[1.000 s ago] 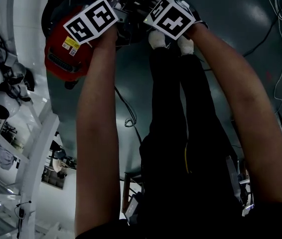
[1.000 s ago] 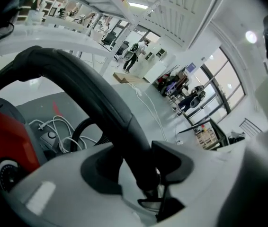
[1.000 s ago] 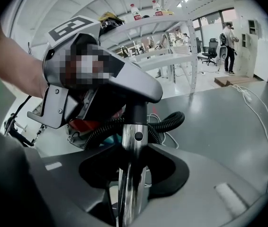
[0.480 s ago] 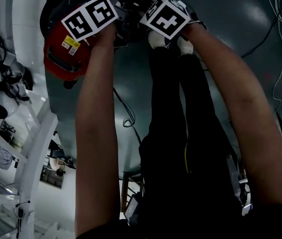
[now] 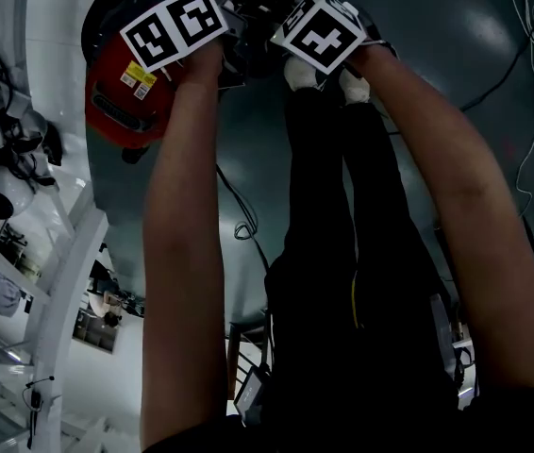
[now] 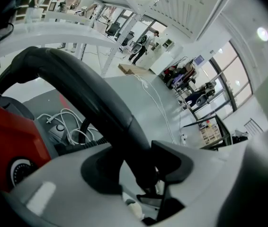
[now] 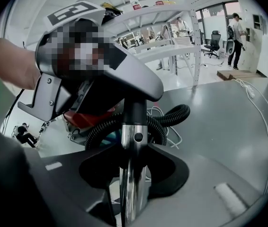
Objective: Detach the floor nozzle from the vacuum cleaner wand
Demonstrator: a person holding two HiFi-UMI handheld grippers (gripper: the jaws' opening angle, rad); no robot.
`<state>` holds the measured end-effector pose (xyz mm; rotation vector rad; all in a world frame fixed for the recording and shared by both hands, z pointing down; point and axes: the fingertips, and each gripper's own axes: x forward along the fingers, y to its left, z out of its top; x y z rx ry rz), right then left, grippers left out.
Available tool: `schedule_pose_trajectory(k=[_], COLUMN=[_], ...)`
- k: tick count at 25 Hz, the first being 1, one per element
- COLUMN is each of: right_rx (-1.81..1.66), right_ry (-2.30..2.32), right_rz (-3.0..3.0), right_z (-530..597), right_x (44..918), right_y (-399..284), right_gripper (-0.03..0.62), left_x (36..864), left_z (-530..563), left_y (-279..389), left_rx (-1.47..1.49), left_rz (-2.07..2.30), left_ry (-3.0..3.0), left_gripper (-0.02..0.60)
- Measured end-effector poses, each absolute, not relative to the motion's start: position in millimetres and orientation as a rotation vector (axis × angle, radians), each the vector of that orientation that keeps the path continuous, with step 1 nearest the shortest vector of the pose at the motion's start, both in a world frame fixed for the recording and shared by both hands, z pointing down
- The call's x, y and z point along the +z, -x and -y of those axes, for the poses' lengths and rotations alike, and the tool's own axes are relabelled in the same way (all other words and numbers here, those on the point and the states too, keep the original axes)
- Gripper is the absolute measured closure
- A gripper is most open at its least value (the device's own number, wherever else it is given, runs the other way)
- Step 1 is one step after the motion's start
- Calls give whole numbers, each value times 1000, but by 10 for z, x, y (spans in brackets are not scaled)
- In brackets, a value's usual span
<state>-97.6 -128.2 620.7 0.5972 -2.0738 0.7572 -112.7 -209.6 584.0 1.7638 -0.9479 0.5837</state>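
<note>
The black curved handle tube [image 6: 91,98] of the red vacuum cleaner [image 6: 6,141] runs between the jaws of my left gripper [image 6: 141,195], which is closed around it. My right gripper [image 7: 131,200] is shut on the chrome wand [image 7: 135,169], just below its black collar with a round button [image 7: 135,137]. In the head view both marker cubes, left [image 5: 173,26] and right [image 5: 324,31], sit close together above the red vacuum body [image 5: 121,97]. No floor nozzle shows in any view.
A black ribbed hose [image 7: 169,115] loops behind the wand, and white cable [image 6: 70,124] lies by the vacuum. White shelving [image 5: 31,253] stands at the left. A thin cable [image 5: 234,206] trails over the grey floor. People stand far off [image 7: 236,32].
Both marker cubes have barely shifted in the head view. The arms and the red vacuum keep their places.
</note>
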Motion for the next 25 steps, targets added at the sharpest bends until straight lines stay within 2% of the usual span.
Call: schedule_pose_trajectory(k=[25], right_rx=[772], right_ry=[-600], right_rz=[2030], right_z=[1251], right_x=[6239], right_y=[938], right_gripper=[427], left_x=[5897], left_z=[2103], left_y=[1114], left_rx=[626], left_rz=[902], left_ry=[-1697], left_gripper=[394])
